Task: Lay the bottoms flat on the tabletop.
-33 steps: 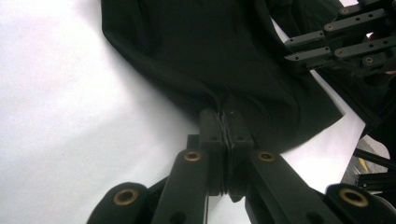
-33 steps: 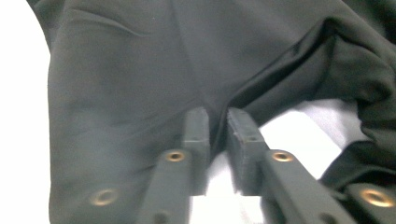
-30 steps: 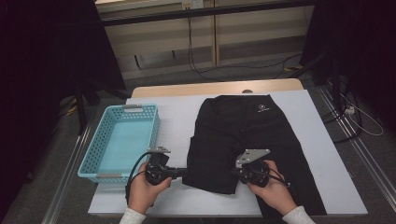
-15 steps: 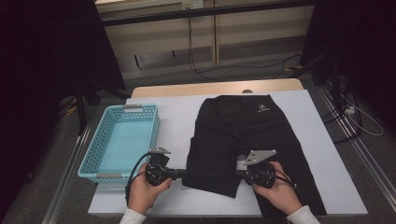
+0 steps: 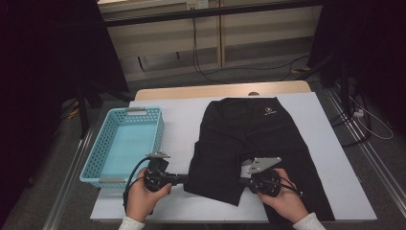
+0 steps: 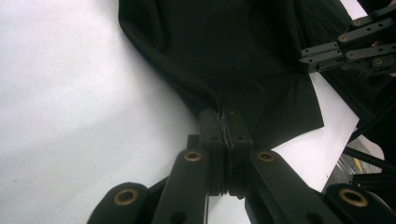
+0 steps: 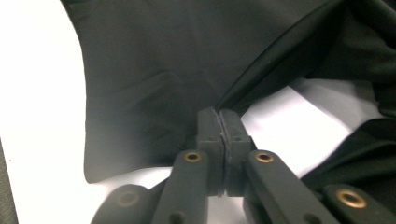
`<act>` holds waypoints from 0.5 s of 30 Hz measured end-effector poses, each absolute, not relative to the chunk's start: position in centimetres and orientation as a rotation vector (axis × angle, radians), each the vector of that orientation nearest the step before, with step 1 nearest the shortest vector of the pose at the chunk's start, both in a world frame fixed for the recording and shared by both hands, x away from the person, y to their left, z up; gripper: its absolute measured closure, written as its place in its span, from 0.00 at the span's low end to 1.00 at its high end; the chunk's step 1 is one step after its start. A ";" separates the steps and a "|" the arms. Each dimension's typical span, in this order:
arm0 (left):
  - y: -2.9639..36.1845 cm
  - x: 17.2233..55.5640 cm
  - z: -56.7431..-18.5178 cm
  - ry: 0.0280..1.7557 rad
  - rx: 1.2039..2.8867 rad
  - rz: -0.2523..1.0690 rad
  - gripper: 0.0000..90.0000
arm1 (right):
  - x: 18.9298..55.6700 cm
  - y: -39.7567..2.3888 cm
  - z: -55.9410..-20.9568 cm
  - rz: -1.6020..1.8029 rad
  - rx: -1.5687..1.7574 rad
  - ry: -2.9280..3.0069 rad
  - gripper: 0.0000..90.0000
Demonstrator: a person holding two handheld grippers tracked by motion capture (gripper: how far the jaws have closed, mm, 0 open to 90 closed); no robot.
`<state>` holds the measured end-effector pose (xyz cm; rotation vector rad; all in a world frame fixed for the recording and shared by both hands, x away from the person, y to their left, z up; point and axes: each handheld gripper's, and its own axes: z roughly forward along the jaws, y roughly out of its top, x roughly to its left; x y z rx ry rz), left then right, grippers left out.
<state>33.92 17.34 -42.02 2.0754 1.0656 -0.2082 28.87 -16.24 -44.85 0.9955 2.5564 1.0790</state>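
Observation:
A pair of black trousers (image 5: 249, 139) lies flat on the white table (image 5: 182, 124), waist at the far side with a small white logo (image 5: 269, 111). My left gripper (image 5: 184, 179) is shut on the outer edge of the left leg near its hem; in the left gripper view the pads (image 6: 222, 114) pinch a fold of black cloth (image 6: 243, 56). My right gripper (image 5: 244, 181) is shut on the inner edge of the same leg; in the right gripper view its pads (image 7: 218, 112) clamp a taut cloth edge (image 7: 154, 93). The right gripper (image 6: 345, 46) also shows at the upper right of the left gripper view.
A light blue plastic basket (image 5: 98, 148) stands at the table's left side, beside my left hand. A wooden strip (image 5: 220, 90) runs along the table's far edge. Dark stands and cables sit on the floor around the table.

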 end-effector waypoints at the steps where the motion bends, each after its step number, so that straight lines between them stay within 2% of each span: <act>1: 17.4 33.9 -42.0 1.067 2.073 -0.210 0.99 | 28.8 -16.1 -44.8 1.084 0.988 2.568 1.00; 6: 17.7 34.0 -42.0 1.077 2.074 -0.206 0.99 | 28.8 -15.6 -44.9 1.082 0.974 2.567 0.99; 15: 17.4 34.2 -42.4 1.089 2.087 -0.199 0.98 | 28.1 -14.6 -43.1 1.149 0.869 2.463 0.78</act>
